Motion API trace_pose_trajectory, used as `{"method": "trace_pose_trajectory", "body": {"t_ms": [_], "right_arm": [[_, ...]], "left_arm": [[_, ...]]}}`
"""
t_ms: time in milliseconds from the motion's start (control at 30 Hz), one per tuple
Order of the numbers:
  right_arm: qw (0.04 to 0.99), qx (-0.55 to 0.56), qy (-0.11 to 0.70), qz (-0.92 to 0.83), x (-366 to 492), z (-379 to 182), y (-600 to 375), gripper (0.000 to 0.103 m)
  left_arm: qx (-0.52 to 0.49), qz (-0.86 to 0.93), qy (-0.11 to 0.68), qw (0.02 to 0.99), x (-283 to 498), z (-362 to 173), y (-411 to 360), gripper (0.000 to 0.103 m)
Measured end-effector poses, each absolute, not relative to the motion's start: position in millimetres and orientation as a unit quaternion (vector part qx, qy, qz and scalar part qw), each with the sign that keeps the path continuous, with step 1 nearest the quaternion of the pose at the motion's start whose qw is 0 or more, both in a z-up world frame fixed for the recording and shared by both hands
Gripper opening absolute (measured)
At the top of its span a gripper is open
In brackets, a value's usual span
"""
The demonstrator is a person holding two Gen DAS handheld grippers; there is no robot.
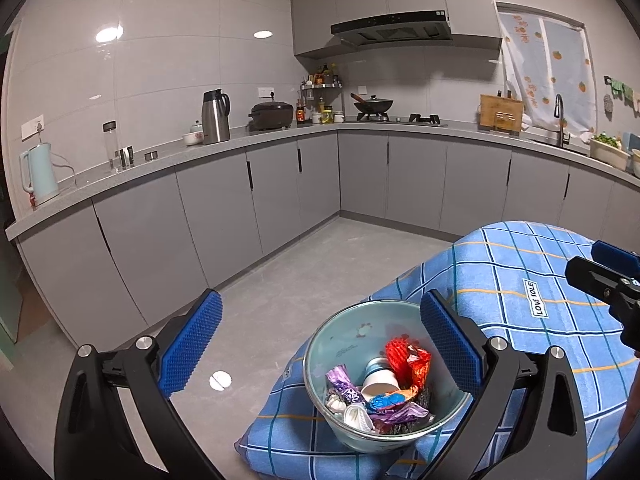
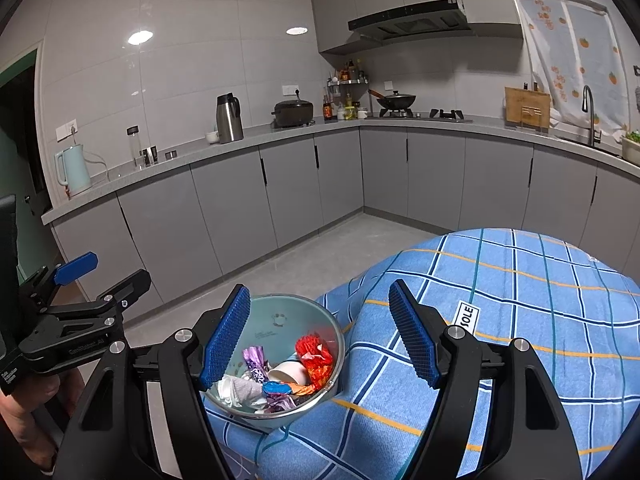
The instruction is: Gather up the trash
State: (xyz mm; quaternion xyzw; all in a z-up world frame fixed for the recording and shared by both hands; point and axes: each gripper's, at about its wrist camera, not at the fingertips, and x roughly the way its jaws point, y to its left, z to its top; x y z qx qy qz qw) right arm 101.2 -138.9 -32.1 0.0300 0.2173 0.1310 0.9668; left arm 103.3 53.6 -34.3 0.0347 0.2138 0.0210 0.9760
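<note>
Jaws gape on both grippers; tablecloth [image 1: 520, 280] label [image 1: 541, 298] reads "LOVE SOLE".

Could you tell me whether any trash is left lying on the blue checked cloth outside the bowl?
No, the cloth looks bare, and the wrappers sit inside the bowl.

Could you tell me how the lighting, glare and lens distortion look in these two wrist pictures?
Left wrist view: strong fisheye bend in the counter, black corners, glare spots on the wall tiles and one on the floor; the bowl of wrappers is sharp. Right wrist view: the same curvature, two ceiling-light reflections on the tiles, dim even room light, no obvious motion blur.
</note>
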Motion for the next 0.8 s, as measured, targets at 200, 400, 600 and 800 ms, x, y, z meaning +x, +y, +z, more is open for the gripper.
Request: {"method": "trace_pose_trajectory", "body": {"t_ms": [200, 400, 600, 800], "right_arm": [[0.968, 0.028, 0.213, 0.130, 99.7, -31.7, -137.4, 0.072], [0.968, 0.028, 0.214, 0.130, 99.5, -31.9, -137.1, 0.072], [0.968, 0.029, 0.214, 0.129, 99.6, -31.9, -137.3, 0.072], [0.968, 0.029, 0.212, 0.128, 98.6, -32.4, -139.0, 0.072]], "left_arm": [[0.043, 0.039, 0.214, 0.975, 104.6, -35.8, 52.1, 0.098], [0.047, 0.055, 0.215, 0.974, 106.2, -37.2, 54.7, 0.098], [0.050, 0.053, 0.217, 0.973, 106.3, -39.6, 54.7, 0.098], [0.045, 0.043, 0.215, 0.975, 105.2, -37.5, 54.0, 0.098]]}}
